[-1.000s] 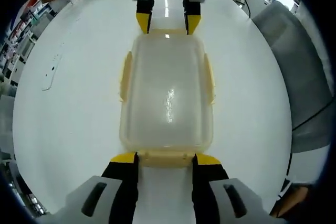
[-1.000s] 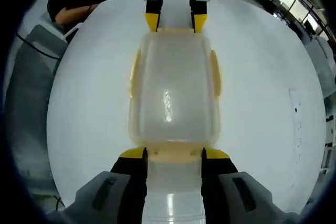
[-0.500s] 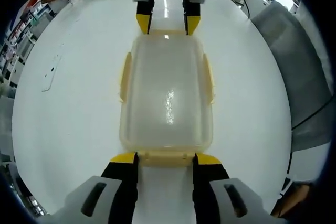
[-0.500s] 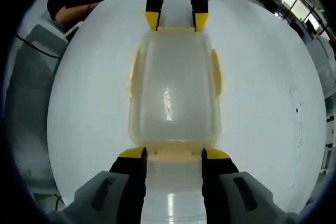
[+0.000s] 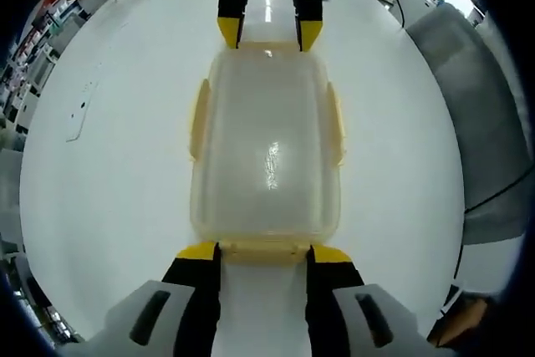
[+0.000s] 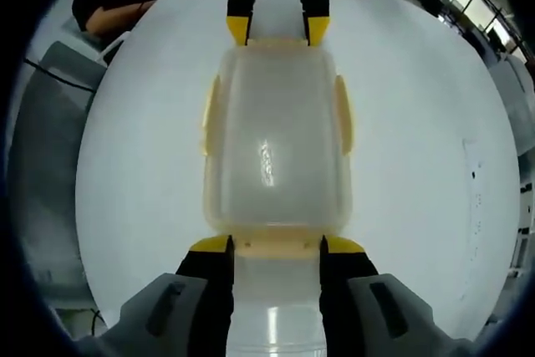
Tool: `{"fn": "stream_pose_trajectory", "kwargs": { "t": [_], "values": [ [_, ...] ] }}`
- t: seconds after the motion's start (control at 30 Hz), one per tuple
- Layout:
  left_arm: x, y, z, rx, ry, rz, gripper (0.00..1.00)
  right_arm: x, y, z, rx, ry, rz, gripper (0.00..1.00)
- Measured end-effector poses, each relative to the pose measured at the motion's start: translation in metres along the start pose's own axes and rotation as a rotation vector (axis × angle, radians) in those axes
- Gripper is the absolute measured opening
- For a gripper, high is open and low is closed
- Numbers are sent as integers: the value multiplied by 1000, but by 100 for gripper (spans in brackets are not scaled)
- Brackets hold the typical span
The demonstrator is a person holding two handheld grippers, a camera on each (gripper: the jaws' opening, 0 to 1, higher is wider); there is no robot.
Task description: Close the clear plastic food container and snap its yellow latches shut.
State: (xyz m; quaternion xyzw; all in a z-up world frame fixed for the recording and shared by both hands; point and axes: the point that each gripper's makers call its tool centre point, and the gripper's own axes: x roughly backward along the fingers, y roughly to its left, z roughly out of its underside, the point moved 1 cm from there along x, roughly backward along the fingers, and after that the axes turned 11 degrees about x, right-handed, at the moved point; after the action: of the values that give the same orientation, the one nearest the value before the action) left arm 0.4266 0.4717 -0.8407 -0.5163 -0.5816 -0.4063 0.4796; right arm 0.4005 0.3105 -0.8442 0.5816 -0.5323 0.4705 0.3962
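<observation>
We bracket the lidded clear food container [image 5: 266, 148] endwise, left gripper [image 5: 263, 253] and right gripper [image 6: 276, 245] both spread astride its end latches, steadying it for snapping.

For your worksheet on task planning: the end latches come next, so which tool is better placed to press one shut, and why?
Neither clearly. The left tool brackets the near end latch of the container; the right tool sits the same way at the opposite end. Each suits its own latch.
</observation>
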Motion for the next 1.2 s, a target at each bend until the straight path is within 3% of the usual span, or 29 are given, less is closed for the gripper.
{"fn": "stream_pose_trajectory", "kwargs": {
  "t": [0.27, 0.43, 0.57, 0.87, 1.07, 1.2],
  "values": [
    [0, -1, 1, 5, 0, 3, 33, 1, -1, 1, 3, -6, 4, 36],
    [1, -4, 1, 34, 41, 11, 33, 2, -1, 2, -2, -41, -3, 36],
    [12, -7, 1, 40, 40, 9, 33, 3, -1, 0, 21, -50, -7, 36],
    [36, -18, 6, 75, 58, -13, 33, 27, -1, -14, 49, -125, -7, 36],
    [51, -28, -1, 95, 49, -23, 33, 50, 6, -15, 75, -149, 8, 36],
    [61, -36, -10, 117, 13, -19, 33, 63, 12, -10, 88, -160, 17, 36]
  ]
}}
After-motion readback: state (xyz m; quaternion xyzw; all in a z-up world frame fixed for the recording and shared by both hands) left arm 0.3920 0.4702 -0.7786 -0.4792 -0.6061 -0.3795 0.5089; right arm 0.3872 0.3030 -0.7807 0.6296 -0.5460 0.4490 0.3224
